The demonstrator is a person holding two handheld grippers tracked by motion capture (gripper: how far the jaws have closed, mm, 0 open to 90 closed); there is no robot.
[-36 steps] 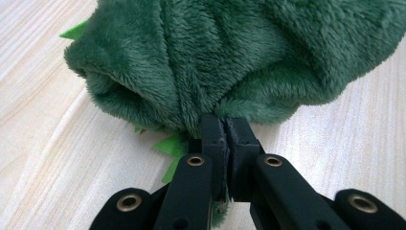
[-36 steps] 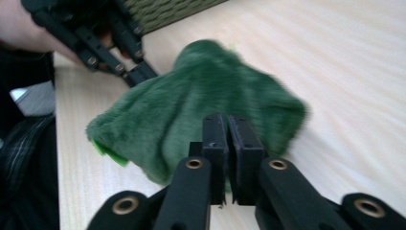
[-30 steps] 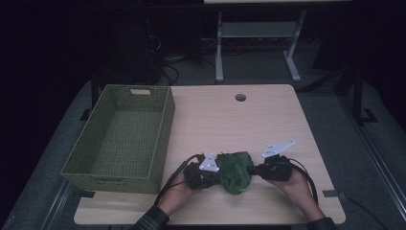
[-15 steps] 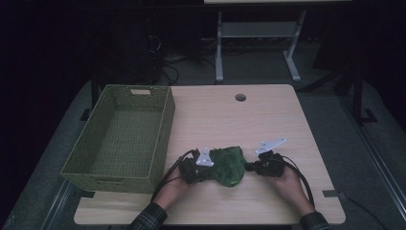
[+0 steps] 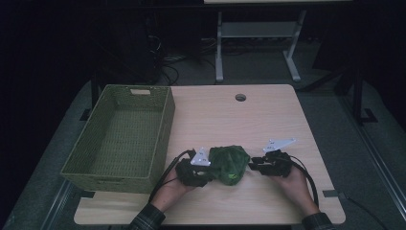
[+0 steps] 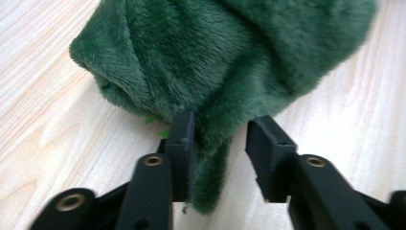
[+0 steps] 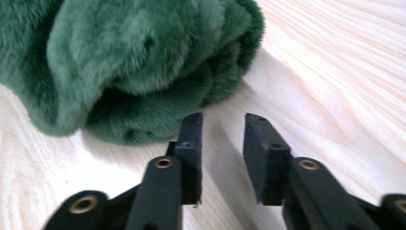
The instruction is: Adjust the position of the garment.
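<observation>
A dark green plush cloth [image 5: 230,163] lies bunched on the wooden table [image 5: 268,124] near its front edge, between my two grippers. My left gripper [image 5: 209,173] sits at the cloth's left side. Its jaws have just been opening, and a hanging flap of the green plush cloth [image 6: 210,177] lies between them, brushing one pad while the other stands clear of it. My left gripper [image 6: 220,139] is open. My right gripper [image 5: 252,166] is at the cloth's right side. Its jaws have just been opening too, and my right gripper [image 7: 222,139] holds nothing, just short of the cloth [image 7: 129,72].
A green woven basket [image 5: 165,127] stands on the left part of the table, with nothing in it. A cable hole [image 5: 240,97] sits near the far edge. Bare wood stretches behind and to the right of the cloth. Black cables trail from both grippers.
Both grippers have parted their jaws and let go of the cloth's ends. The cloth has settled on the table. The hands have hardly shifted.
</observation>
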